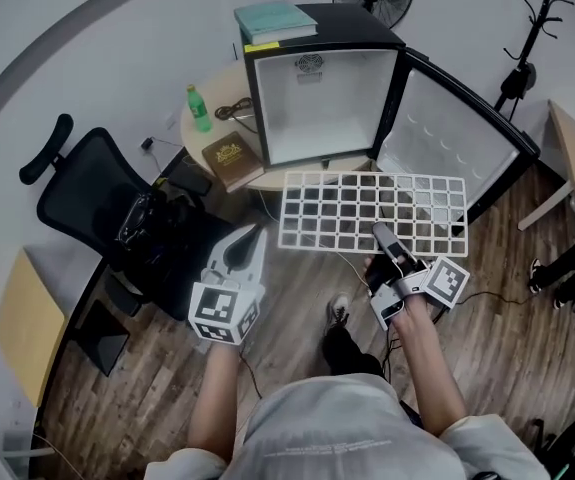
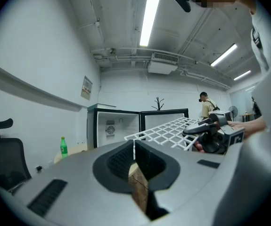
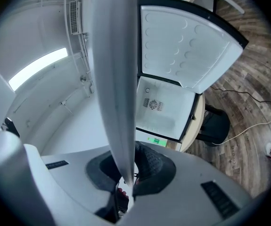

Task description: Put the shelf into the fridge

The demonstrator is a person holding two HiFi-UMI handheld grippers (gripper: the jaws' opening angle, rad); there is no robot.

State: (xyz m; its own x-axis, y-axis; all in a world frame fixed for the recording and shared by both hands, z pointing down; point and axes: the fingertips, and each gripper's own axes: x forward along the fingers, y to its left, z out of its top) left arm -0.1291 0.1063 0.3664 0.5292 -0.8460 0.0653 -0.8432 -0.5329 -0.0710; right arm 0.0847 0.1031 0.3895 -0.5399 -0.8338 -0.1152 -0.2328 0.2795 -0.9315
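You are in the carrying step: the white wire-grid shelf (image 1: 372, 211) hangs level in the air in front of the small black fridge with the white inside (image 1: 317, 103), near its open mouth but not yet in it; your right gripper (image 1: 380, 231) is clamped on the shelf's near edge, which shows edge-on between its pads; your left gripper (image 1: 258, 231) has its jaws almost together on a thin white wire at the shelf's near left corner, which I read as a pinch. Next, I judge, you must square the far edge to the fridge's mouth, keep the shelf flat and find the side ledges inside the fridge, which I cannot make out; the black-framed fridge door (image 1: 452, 138) stands open to the right of the mouth and the shelf's right end sits just before it, so ease away from the door; left of the fridge, a green plastic bottle (image 1: 199, 108) and a brown book (image 1: 232, 158) on the round wooden table (image 1: 217, 83) look safely aside.
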